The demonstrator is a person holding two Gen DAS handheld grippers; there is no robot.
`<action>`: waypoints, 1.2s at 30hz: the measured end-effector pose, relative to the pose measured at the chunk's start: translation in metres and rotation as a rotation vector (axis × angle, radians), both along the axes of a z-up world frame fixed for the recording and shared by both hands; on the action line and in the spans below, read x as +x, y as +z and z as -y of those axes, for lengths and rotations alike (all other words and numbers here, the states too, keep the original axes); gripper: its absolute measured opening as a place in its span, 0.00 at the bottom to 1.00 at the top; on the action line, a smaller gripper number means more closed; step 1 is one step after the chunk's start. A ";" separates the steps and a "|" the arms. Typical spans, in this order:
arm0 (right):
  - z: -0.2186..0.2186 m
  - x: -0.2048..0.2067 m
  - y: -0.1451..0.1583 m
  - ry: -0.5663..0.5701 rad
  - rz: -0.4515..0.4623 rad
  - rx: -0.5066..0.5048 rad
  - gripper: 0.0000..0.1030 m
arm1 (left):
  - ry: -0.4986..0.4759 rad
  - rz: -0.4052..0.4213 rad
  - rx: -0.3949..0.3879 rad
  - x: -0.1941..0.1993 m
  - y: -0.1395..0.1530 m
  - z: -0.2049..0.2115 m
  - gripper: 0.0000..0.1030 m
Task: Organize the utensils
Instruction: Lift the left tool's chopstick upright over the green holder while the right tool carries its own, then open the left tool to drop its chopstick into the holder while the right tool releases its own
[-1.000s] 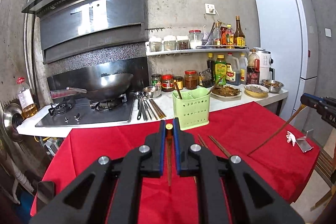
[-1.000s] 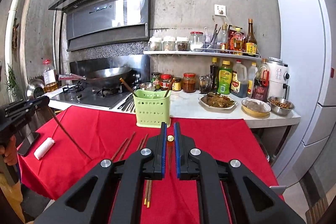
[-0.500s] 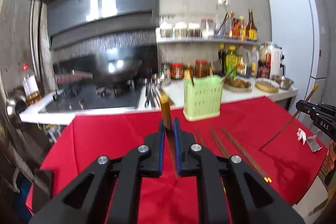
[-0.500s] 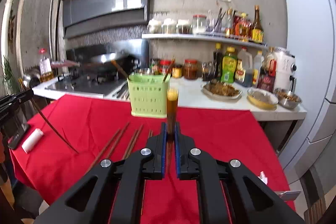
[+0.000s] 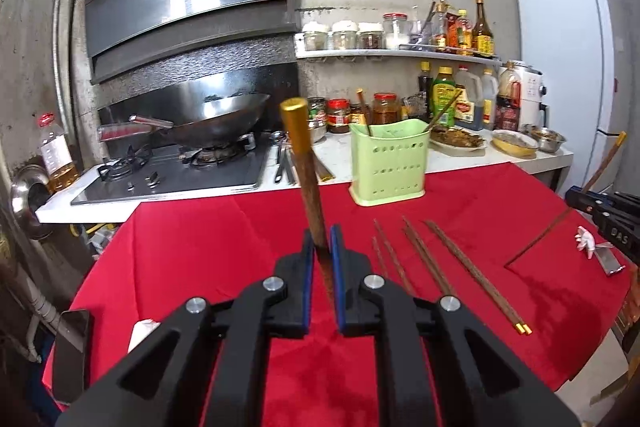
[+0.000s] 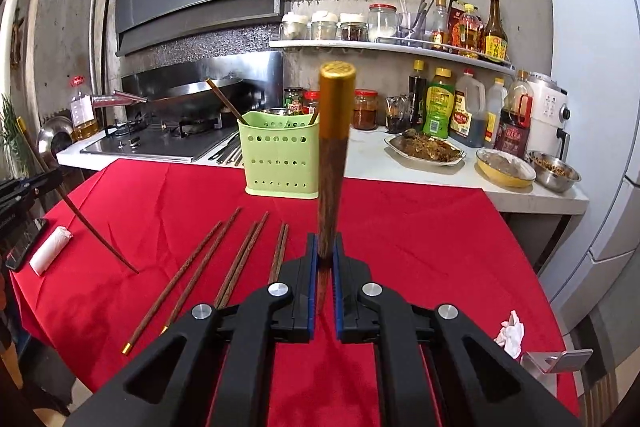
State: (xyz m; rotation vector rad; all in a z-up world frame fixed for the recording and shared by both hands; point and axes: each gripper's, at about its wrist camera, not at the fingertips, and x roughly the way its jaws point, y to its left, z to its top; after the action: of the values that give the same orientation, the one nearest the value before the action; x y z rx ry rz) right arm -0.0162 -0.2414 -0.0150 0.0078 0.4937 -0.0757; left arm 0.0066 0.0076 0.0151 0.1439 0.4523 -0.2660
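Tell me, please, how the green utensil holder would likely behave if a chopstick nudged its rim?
The green utensil holder looks like thin perforated plastic, so probably light. It stands tall on the red tablecloth with only two chopsticks inside, so it might slide or tip.

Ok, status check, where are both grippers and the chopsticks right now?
Left gripper shut on a chopstick, gold cap up. Right gripper shut on another chopstick. Green holder ahead, path open. Six chopsticks left on the cloth.
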 end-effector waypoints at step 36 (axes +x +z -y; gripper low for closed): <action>0.002 0.229 0.113 0.120 0.019 -0.045 0.07 | -0.159 0.070 -0.018 0.217 0.101 0.142 0.07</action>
State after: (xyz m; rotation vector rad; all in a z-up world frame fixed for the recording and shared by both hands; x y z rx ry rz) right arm 0.2126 -0.2439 0.0980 -0.0656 0.4723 0.0312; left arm 0.2234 -0.1345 0.1157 0.1716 0.3690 -0.4199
